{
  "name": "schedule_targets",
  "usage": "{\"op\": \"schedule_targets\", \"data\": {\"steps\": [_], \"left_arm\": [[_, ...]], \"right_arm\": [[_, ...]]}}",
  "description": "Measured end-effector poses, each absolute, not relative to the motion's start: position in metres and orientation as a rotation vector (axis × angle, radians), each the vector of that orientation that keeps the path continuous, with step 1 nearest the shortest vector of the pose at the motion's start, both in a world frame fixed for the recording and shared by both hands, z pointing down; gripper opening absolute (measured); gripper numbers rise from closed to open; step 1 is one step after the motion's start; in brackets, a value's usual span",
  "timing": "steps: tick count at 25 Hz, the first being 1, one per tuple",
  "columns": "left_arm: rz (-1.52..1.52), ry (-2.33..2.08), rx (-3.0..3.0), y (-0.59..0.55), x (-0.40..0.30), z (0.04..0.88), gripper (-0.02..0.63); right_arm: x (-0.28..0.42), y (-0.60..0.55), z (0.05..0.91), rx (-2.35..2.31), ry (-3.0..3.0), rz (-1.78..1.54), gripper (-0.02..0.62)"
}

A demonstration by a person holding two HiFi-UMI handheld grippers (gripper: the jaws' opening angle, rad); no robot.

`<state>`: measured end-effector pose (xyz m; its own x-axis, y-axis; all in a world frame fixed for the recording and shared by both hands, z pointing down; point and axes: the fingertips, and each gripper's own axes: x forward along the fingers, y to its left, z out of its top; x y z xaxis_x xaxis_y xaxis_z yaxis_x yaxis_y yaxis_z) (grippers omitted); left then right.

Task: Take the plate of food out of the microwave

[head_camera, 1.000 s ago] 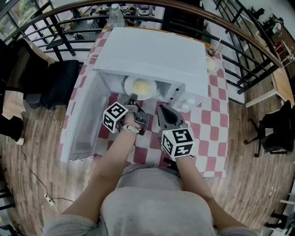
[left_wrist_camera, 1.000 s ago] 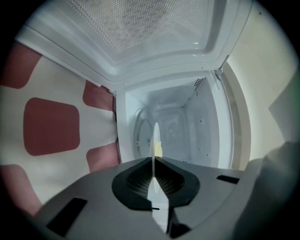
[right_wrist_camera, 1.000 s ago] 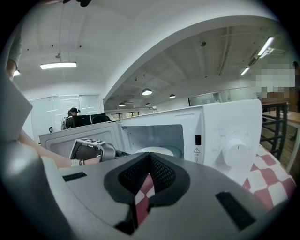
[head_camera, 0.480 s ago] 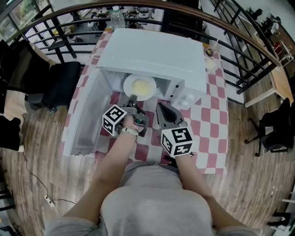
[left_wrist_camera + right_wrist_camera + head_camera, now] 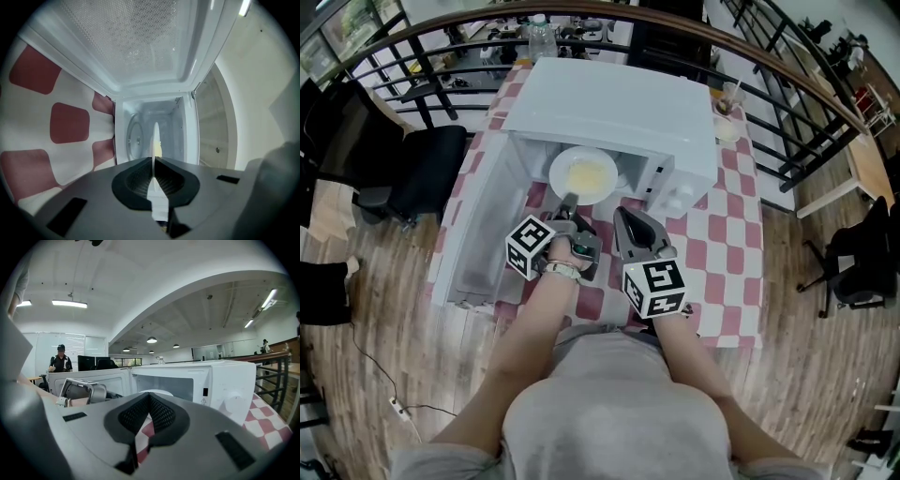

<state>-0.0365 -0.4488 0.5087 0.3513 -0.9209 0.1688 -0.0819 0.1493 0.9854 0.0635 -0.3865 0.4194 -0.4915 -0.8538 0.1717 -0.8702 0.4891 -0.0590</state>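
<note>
A white plate [image 5: 584,174] with yellow food on it sticks out of the front of the open white microwave [image 5: 609,112]. My left gripper [image 5: 569,200] is shut on the plate's near rim. In the left gripper view the plate [image 5: 155,136] shows edge-on, pinched between the pads of that gripper [image 5: 153,160], with the microwave's inside behind it. My right gripper [image 5: 623,214] hovers just right of the plate, over the checked table, and is shut on nothing. In the right gripper view its jaws [image 5: 149,396] meet, and the plate [image 5: 158,392] shows beyond them.
The microwave door [image 5: 478,234] swings wide to the left. The table [image 5: 722,244] has a red and white checked cloth. A bottle [image 5: 541,37] and cups [image 5: 729,105] stand at its back edge. A black chair [image 5: 422,169] is at the left, with railings behind.
The plate has come further out of the microwave, held by my left gripper. Both grippers have drawn back a little toward me and risen slightly.
</note>
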Motion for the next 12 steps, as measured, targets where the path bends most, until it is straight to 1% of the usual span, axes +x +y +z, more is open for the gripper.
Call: {"op": "schedule_targets", "data": {"steps": [12], "left_arm": [[-0.822,-1.04,1.34,-0.423,-0.048,0.484,0.015]], "right_arm": [[0.053,-0.37,0.41,1.557,-2.618,0.141,0.025]]}}
